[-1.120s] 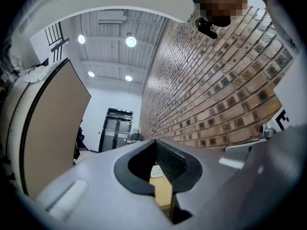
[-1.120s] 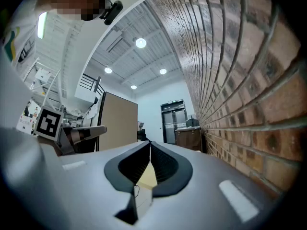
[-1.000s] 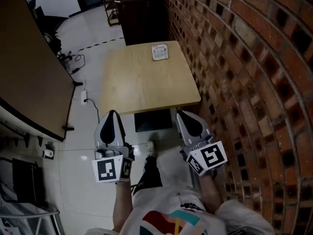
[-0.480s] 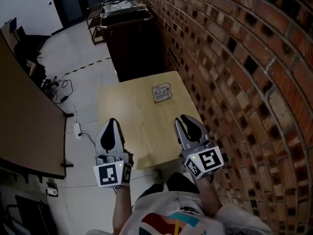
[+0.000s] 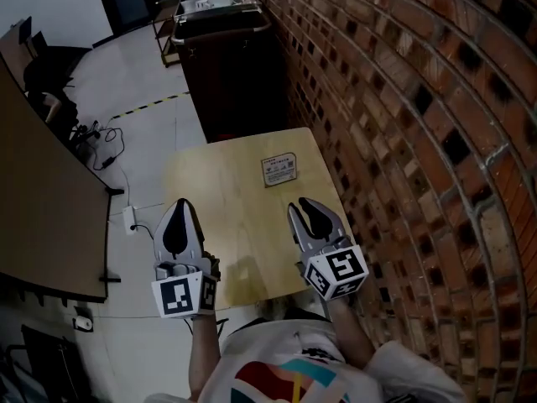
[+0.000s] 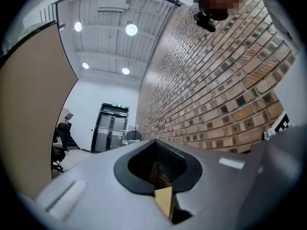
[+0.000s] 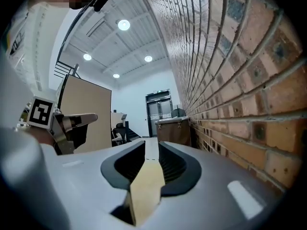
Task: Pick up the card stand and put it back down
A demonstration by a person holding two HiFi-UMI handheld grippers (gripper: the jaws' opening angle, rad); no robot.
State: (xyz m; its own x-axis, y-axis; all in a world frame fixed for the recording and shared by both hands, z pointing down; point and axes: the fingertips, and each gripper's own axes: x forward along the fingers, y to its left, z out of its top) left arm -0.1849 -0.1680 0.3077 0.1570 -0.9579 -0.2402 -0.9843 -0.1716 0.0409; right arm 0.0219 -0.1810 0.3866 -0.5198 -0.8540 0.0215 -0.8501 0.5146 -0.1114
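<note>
Over the near edge of the counter, fingers of the left gripper are together, those of the right gripper opening on nothing, well short of the card stand.

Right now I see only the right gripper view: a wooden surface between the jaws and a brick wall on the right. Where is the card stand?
Observer: In the head view the card stand sits on the far part of the table, on the side next to the brick wall. Nothing touches it.
Operator: Is my gripper lined up with it?
Observer: Roughly. The right gripper hovers over the near half of the table, and the stand is ahead of it and slightly to its left. Its jaws are opening with nothing between them.
Operator: And the other gripper's jaws?
Observer: The left gripper is shut and empty, over the table's left edge.
</note>
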